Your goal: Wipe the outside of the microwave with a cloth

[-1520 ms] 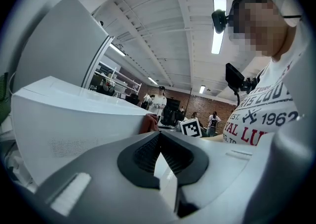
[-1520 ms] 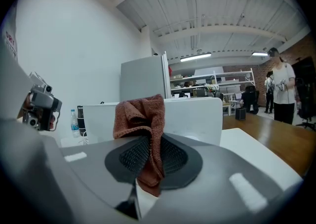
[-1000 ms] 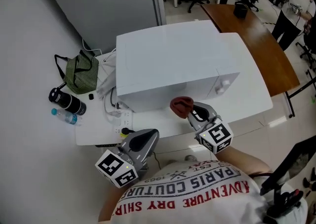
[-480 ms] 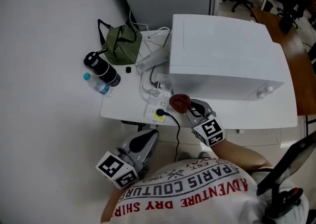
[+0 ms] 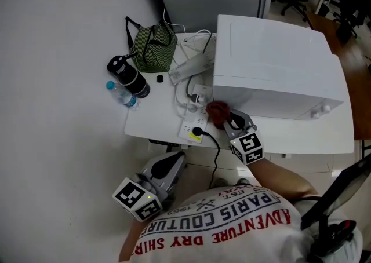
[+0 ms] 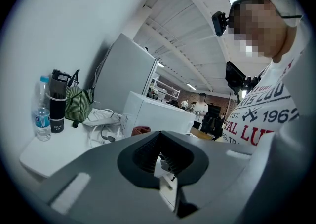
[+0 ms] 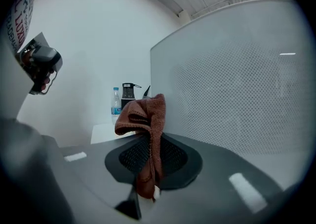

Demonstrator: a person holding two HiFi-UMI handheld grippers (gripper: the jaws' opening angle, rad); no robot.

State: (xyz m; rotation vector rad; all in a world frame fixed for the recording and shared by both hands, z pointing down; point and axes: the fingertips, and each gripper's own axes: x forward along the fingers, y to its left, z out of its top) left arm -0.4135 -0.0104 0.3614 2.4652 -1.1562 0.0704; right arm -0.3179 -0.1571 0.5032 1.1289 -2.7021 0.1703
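Sideways along the microwave's front, the right gripper (image 5: 228, 121) has carried the cloth (image 5: 217, 112) over the last second, from mid-face to the left front corner. Nearest the person, the left gripper (image 5: 175, 160) hangs by the torso with its jaws together on nothing. Further out, the right gripper's jaws are clamped on a fold of the brown cloth, whose loose bunch stands above them just beside the perforated side wall of the microwave (image 5: 272, 65); whether it touches the wall cannot be told. Right below lie a power strip (image 5: 194, 129) with a black cable (image 5: 213, 143) plugged in, and loose white leads. A sweep along this side could likely snag them and tug the plug, and the thin pinch may let the cloth slip. Beyond stand a water bottle (image 5: 122, 95), a black flask (image 5: 129, 76) and a striped bag (image 5: 152, 47).
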